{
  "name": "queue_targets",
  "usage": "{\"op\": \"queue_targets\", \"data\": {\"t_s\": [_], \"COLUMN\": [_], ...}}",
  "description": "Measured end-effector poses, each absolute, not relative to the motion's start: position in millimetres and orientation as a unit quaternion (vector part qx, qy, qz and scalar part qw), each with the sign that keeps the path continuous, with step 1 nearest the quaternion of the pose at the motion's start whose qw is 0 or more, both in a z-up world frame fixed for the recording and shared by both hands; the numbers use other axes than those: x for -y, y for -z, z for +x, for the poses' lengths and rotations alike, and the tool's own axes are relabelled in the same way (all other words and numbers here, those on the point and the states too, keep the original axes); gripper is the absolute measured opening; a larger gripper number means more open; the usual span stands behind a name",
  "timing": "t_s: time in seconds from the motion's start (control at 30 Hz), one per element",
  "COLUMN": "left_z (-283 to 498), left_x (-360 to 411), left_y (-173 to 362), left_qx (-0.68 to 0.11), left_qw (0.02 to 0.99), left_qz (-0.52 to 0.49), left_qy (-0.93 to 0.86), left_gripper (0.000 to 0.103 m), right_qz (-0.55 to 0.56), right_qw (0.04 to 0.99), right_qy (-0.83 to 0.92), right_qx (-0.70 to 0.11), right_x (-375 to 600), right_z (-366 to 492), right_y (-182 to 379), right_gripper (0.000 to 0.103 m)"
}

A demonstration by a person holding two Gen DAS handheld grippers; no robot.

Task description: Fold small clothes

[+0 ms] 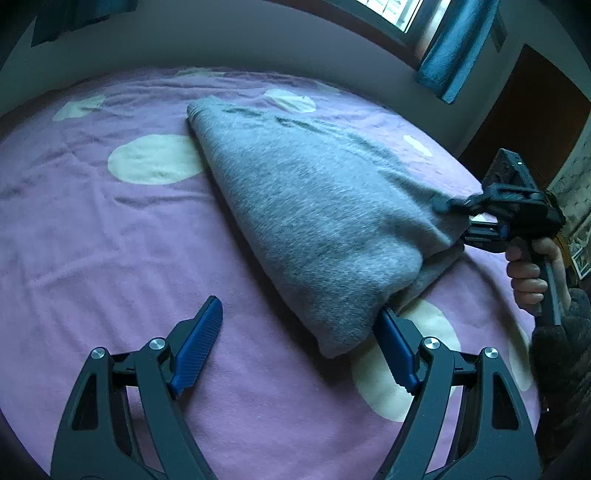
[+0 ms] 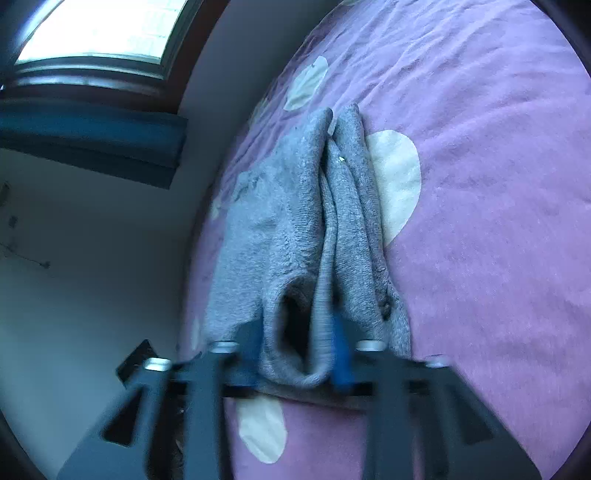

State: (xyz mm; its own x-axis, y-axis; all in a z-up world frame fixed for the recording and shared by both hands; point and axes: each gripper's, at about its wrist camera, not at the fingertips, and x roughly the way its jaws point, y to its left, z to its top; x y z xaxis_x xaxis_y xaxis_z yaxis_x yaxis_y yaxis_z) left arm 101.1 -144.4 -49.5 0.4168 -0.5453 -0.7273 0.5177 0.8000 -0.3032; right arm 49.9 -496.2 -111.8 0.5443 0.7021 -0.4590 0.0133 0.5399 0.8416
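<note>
Right wrist view: right gripper (image 2: 295, 354) motion-blurred at lower centre; finger outlines smeared, the left blue pad mostly covered by a bunched edge of the grey garment (image 2: 295, 229). Arms cut off by the bottom edge. Dark object (image 2: 136, 360) at lower left, half behind the gripper; identity cannot be told.

Left wrist view: tip of the right-hand blue finger (image 1: 397, 350) of the left gripper (image 1: 299, 343) hidden under the garment's near corner. Right gripper's fingertips buried in cloth at the right of the frame. Hand (image 1: 528, 275) on its handle partly hidden; sleeve cut by the right edge. Window (image 1: 391, 14) cropped at top.
</note>
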Motion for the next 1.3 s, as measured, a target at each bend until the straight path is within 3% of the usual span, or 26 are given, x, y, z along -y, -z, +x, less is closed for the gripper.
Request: {"op": "queue_targets", "data": {"t_s": [0.17,0.27,0.4,0.5,0.63,0.77,0.93,0.97,1.0,1.03,1.3], "left_z": [93,104,111,110,107,105,102,102,102,102,102], "left_x": [136,138,152,156,154,154,148,146,144,142,131], "left_y": [29,33,47,56,56,57,57,57,56,54,56], "left_qx": [-0.399,-0.417,-0.442,-0.448,-0.445,-0.443,-0.444,-0.444,-0.443,-0.44,-0.442], "left_qw": [0.837,0.831,0.84,0.844,0.845,0.846,0.844,0.844,0.843,0.844,0.844], "left_qz": [-0.051,-0.099,-0.08,-0.065,-0.068,-0.071,-0.078,-0.079,-0.082,-0.087,-0.108], "left_qy": [0.37,0.356,0.305,0.288,0.287,0.289,0.291,0.292,0.293,0.295,0.284], "left_gripper": [0.08,0.08,0.08,0.08,0.08,0.08,0.08,0.08,0.08,0.08,0.08], "right_qz": [0.397,0.395,0.411,0.435,0.452,0.447,0.439,0.437,0.432,0.419,0.429], "right_qw": [0.791,0.786,0.773,0.754,0.741,0.744,0.752,0.752,0.755,0.763,0.772], "right_qy": [-0.22,-0.212,-0.229,-0.244,-0.265,-0.265,-0.247,-0.247,-0.244,-0.232,-0.211], "right_qx": [-0.409,-0.426,-0.426,-0.427,-0.42,-0.419,-0.426,-0.427,-0.429,-0.434,-0.419], "right_x": [505,510,511,518,522,520,517,516,514,513,532], "right_z": [24,21,28,36,57,92,135,141,145,150,148], "right_y": [105,122,126,125,122,114,114,113,112,111,127], "right_gripper": [0.006,0.006,0.006,0.013,0.04,0.046,0.047,0.046,0.035,0.012,0.008]}}
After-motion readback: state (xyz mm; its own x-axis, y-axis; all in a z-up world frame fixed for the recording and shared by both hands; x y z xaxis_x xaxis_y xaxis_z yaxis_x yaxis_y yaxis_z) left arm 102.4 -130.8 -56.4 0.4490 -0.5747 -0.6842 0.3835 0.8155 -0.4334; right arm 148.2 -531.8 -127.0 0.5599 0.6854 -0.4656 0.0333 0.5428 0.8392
